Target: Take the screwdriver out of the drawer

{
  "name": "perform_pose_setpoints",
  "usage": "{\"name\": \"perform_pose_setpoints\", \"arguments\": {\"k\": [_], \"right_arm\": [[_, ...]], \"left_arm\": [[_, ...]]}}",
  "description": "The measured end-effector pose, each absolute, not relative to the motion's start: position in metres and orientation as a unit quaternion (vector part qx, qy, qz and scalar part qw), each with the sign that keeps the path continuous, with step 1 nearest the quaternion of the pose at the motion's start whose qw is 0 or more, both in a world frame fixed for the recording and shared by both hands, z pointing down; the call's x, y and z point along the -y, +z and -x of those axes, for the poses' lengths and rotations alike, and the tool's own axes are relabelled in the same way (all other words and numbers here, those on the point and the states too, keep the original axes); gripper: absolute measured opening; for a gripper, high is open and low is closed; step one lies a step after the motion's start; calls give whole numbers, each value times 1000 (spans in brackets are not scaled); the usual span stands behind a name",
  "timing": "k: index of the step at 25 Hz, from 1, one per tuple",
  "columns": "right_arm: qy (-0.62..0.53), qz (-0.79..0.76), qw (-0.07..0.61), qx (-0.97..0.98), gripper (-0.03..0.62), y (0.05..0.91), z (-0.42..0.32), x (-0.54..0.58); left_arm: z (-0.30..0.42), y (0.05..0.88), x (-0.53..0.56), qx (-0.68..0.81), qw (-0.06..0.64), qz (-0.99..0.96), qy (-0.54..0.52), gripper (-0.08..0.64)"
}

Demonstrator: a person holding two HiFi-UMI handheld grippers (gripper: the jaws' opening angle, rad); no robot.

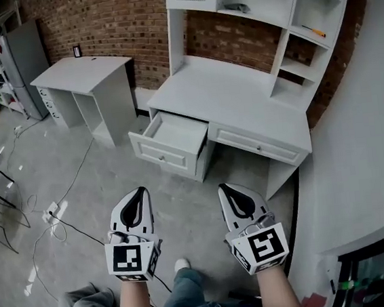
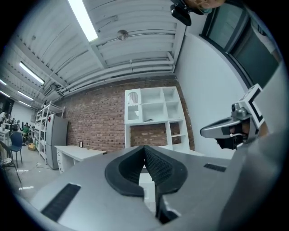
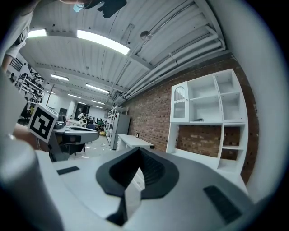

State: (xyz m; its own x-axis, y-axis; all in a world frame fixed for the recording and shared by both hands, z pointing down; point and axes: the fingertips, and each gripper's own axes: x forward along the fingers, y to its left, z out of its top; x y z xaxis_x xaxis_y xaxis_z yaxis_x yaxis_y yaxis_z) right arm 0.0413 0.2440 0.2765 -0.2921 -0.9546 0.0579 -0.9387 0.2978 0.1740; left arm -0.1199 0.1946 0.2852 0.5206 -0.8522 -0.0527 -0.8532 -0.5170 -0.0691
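The approach was judged to be in hand, with nothing yet reached. The left gripper (image 1: 140, 194) was held closed and empty, well short of the desk. One open drawer (image 1: 178, 134) was counted under the left end of the surface (image 1: 240, 90), and one shut drawer (image 1: 259, 144) beside it. No screwdriver could be made out inside. The right gripper (image 1: 227, 192), the second of two, was likewise closed and empty. An advance to the open drawer, with jaws parted, would be called for next.
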Motion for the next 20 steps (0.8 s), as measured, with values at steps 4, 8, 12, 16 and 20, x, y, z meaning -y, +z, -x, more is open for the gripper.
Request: {"name": "perform_pose_setpoints", "arguments": {"k": [4,8,12,16,20], "right_arm": [[-64,-584,95,804,11,274,-31,-179],[-70,-592,83,798,11,273,-25,-127],[-69,-597,73,796,11,276,-26,-97],[-66,-606,79,789,11,283,-36,-66],[-57,-607,83,788,11,289,-47,-31]], "left_arm": [[129,285,-128,-487,39,872,13,12],[141,281,-74,-488,41,872,17,12],[144,286,-42,-489,44,871,12,12],[140,294,-13,-489,42,871,7,12],[134,299,17,-492,36,870,4,12]]}}
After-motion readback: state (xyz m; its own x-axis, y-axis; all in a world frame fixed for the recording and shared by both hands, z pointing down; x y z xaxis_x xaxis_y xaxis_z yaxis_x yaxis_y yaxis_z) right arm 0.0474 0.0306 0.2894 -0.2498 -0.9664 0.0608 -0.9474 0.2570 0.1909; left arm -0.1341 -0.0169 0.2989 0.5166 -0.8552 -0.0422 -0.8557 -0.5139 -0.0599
